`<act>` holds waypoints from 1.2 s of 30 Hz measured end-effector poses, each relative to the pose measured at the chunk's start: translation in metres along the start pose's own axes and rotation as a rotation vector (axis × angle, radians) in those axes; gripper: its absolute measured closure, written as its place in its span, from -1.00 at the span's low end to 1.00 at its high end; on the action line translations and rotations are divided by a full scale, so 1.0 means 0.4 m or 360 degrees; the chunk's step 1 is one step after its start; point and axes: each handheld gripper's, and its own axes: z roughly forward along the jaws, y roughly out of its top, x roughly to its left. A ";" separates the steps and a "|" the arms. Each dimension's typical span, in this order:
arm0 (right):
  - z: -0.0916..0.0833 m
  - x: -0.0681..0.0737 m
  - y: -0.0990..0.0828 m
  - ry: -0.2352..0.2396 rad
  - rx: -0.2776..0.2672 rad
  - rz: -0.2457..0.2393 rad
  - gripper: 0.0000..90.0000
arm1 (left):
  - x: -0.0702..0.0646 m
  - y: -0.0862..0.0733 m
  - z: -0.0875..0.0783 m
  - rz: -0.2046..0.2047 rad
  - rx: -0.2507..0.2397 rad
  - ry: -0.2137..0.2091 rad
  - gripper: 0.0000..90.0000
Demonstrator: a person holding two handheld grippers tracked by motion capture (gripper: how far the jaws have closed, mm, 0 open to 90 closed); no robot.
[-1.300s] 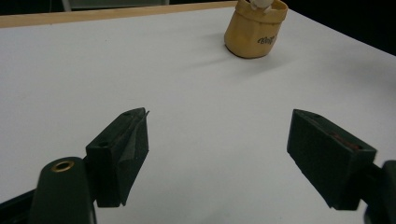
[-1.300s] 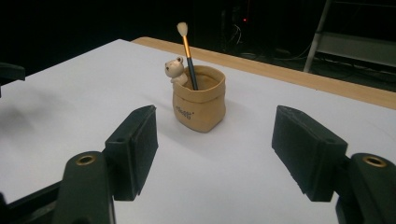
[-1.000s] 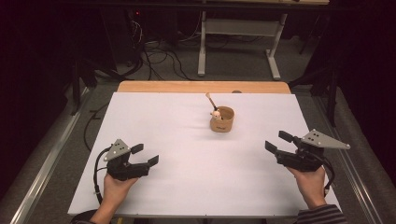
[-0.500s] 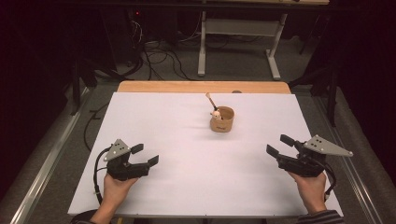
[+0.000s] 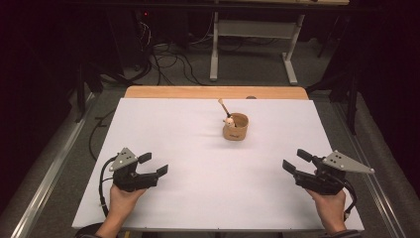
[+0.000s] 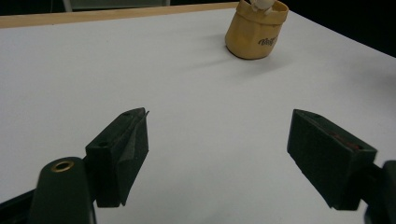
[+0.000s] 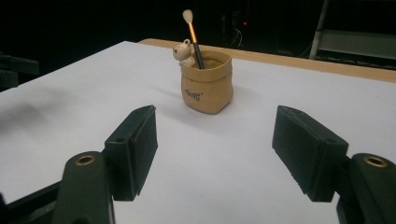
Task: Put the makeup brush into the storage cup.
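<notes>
White table (image 5: pixel 198 148), dark room behind with cables on the floor. Tan pot (image 5: pixel 236 127) stands upright past the middle, a brush (image 5: pixel 224 107) and a small bear figure (image 7: pixel 183 52) sticking out of it. My left gripper (image 5: pixel 152 165) and right gripper (image 5: pixel 296 161) sit near the front edge, well apart from the pot, jaws spread, holding nothing.

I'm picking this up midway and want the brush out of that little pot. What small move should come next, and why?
Probably ease the right gripper forward toward the brush. Its jaws stand open and empty, already facing the tan pot, where the handle leans upright above the rim. The left gripper, also open, sits farther off.
</notes>
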 end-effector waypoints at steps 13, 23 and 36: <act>0.016 0.009 -0.024 0.0015 0.0033 0.0014 -0.27 | 0.001 0.000 0.000 -0.0006 0.0005 -0.0003 -0.54; 0.032 0.014 -0.047 -0.0008 0.0077 -0.0021 -0.27 | 0.000 0.000 -0.001 0.0002 -0.0001 -0.0007 -0.54; 0.045 0.011 -0.069 -0.0032 0.0112 -0.0036 -0.27 | -0.001 0.000 -0.002 0.0003 -0.0007 -0.0010 -0.54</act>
